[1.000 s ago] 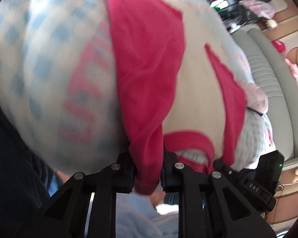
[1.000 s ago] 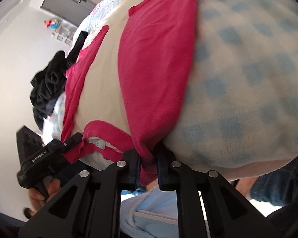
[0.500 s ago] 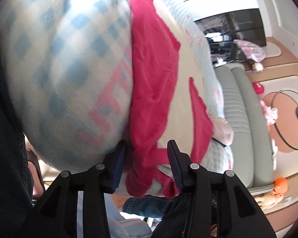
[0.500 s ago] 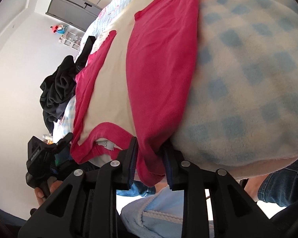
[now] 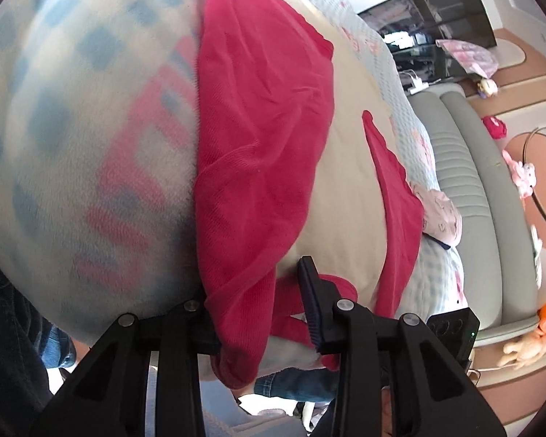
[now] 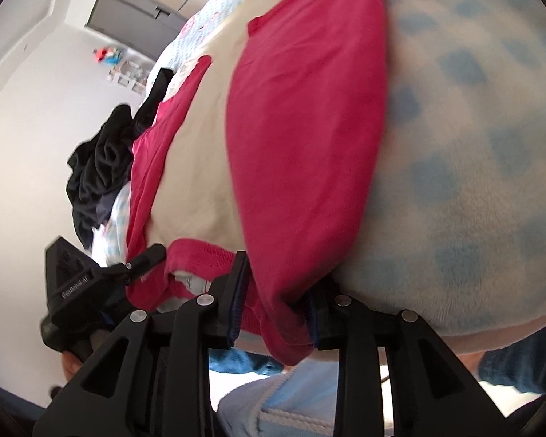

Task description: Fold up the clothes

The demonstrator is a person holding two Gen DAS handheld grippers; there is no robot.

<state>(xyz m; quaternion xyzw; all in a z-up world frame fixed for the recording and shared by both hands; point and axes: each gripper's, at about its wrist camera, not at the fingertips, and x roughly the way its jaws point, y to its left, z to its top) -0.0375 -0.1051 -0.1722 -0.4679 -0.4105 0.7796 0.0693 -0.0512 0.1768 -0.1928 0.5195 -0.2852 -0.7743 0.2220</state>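
garment: red-and-cream top [image 5: 258,167] lay on checked blanket [image 5: 72,116] | soft, light, probably limp; grip sleeve hems | left gripper [image 5: 258,313] closing, right gripper [image 6: 275,302] opening, red cloth between jaws, unpinched

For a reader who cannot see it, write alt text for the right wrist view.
The right gripper stands with its jaws opening around a fold of the red and cream garment, which lies on a blue-checked blanket. At the left are the left gripper and a dark clothes pile.
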